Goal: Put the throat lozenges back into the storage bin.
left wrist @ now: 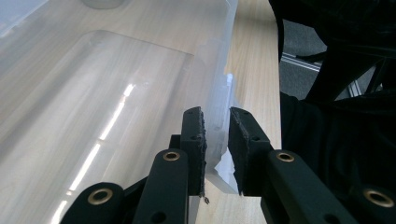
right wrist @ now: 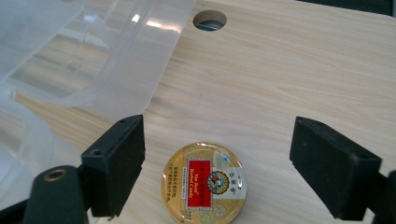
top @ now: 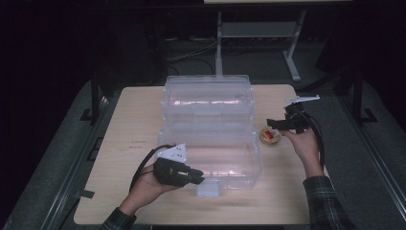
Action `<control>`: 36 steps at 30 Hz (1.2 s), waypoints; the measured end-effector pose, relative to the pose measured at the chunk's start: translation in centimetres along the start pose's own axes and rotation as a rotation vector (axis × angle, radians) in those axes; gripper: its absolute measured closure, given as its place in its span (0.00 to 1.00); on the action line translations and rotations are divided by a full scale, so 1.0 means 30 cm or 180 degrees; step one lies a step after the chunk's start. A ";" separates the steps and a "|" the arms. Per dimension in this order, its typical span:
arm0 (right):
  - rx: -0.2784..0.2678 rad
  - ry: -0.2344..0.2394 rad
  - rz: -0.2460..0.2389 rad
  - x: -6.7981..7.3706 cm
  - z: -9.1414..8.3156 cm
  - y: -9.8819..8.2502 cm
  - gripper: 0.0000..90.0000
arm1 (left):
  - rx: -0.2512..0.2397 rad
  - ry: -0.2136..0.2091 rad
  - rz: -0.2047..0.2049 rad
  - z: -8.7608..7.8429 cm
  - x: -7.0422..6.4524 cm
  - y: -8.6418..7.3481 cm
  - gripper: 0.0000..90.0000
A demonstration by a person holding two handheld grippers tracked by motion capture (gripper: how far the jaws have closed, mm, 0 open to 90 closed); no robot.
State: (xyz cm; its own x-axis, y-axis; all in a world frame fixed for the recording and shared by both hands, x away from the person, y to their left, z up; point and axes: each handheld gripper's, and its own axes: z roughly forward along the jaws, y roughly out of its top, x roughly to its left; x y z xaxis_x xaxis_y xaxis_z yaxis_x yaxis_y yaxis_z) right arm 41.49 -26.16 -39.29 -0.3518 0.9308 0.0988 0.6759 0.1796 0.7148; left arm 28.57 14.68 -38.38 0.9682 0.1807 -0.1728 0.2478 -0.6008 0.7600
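— High view puts the left gripper (top: 195, 176) at the clear box's (top: 210, 139) front edge, jaws narrow and pinching its wall. And the right?
— The right gripper (right wrist: 217, 170) hangs wide open over the round tin (right wrist: 204, 182), which lies on the table (right wrist: 289, 70) just beside the box.
— What's the risk?
— An off-centre close could skid the tin sideways.

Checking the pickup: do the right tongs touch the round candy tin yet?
Apart. The right gripper view shows the right tongs open, table visible between each pad and the tin.
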 end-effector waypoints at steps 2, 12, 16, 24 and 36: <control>0.0024 0.0016 -0.0022 0.000 0.005 -0.008 0.16 | -0.0005 0.0006 -0.0001 0.000 -0.001 -0.001 0.84; 0.0010 0.0093 -0.0008 0.007 0.030 -0.053 0.11 | -0.0015 -0.0004 -0.0009 0.000 0.000 -0.002 0.84; 0.0052 0.0087 -0.0069 0.015 0.050 -0.063 0.11 | -0.0017 -0.0001 -0.0008 0.001 0.000 -0.002 0.84; 0.0133 0.0087 -0.0117 0.023 0.094 -0.080 0.11 | -0.0021 -0.0008 -0.0008 0.001 0.000 -0.003 0.84; 0.0257 0.0059 -0.0189 0.029 0.153 -0.108 0.11 | -0.0021 -0.0012 -0.0008 0.001 0.001 -0.003 0.84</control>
State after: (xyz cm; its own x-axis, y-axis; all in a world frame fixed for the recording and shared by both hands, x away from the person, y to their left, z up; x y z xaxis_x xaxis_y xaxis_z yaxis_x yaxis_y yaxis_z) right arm 41.95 -24.46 -44.70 -0.4042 0.9119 0.0714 0.7032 0.2599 0.6618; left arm 28.57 14.72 -38.46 0.9677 0.1793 -0.1771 0.2501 -0.5953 0.7636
